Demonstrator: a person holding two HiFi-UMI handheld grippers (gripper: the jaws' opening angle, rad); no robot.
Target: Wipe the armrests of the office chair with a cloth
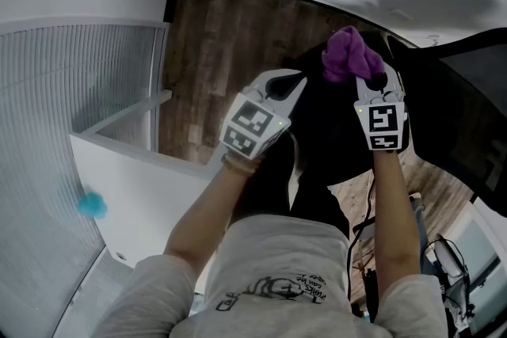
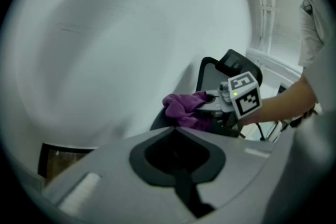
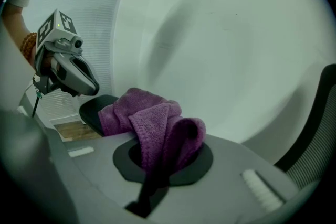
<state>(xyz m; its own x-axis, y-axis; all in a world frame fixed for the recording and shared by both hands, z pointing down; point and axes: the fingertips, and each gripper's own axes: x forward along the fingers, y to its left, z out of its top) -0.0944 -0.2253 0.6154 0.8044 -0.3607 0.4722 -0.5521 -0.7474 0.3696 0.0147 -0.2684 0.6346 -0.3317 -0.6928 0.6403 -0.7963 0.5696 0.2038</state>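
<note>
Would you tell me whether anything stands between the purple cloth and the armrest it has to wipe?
Nothing visible does. The cloth, held in the right claw, hangs close to the black armrest; the left claw hovers above that armrest, apart from it.

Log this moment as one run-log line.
left gripper: shut, empty, near armrest | right gripper: shut on purple cloth | purple cloth: at armrest, contact unclear

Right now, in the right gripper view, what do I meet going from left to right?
Left gripper → purple cloth → mesh chair back.
</note>
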